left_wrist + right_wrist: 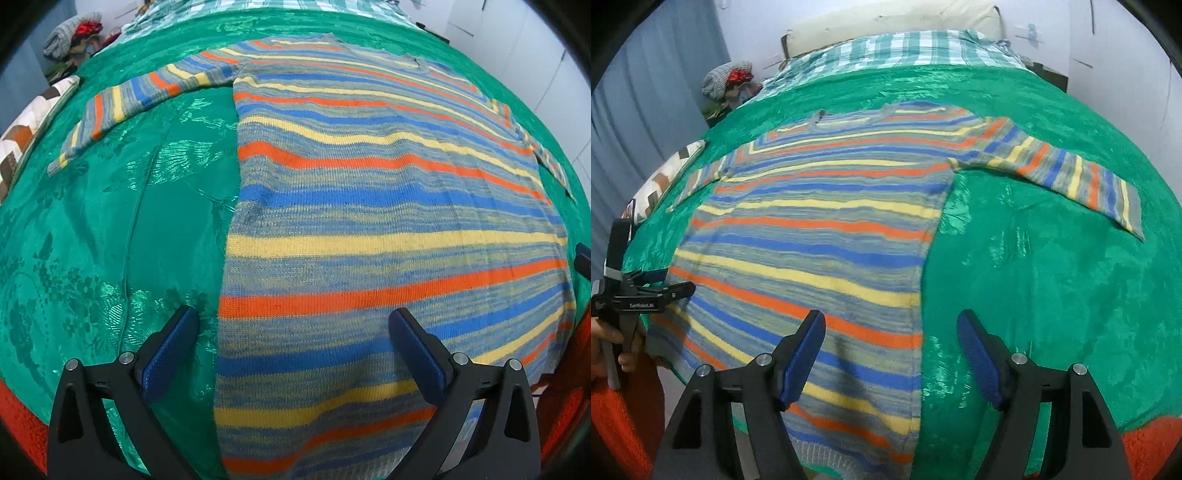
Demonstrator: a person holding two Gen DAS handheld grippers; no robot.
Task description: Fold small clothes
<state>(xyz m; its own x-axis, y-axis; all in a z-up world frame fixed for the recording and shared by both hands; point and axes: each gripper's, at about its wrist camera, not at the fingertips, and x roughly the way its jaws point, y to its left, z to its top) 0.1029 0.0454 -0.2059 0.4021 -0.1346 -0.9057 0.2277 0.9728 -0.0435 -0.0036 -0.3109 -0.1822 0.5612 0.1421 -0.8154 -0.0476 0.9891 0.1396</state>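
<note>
While spread flat: bed cover and garment both lie smooth, ordered below from biggest to least.

Green bedspread [110, 229]: shiny, flower-patterned, covering most of the bed; bare to both sides of the garment; seen also from the right wrist [1052, 288].

Checked sheet [894, 50]: green and white, at the far end beyond the bedspread, under a pale headboard cushion [886, 18].

Striped sweater [369, 206]: knitted in orange, blue, yellow and grey bands; lying flat on the bedspread, neckline at the far end, hem at the near edge; seen from the other side too [812, 236].

Sleeves: one stretched out to the side over the green cloth [122, 99]; the opposite one likewise stretched out sideways [1071, 173], both flat.

Patterned pillow [33, 118]: white with brown zigzags, at the bed's side edge, apart from the sweater.

Pile of knitwear [727, 79]: grey and red things at the far corner, beside the wall.

Left gripper [293, 332]: above the sweater's near side edge, straddling it; blue-padded fingers [173, 354] spread wide, pinching nothing; also visible from the right wrist [670, 286], held low by the hem corner.

Right gripper [890, 332]: above the opposite side edge near the hem; fingers [979, 362] spread wide, nothing between them.

Hand [613, 347]: wrapped round the left gripper's handle.
</note>
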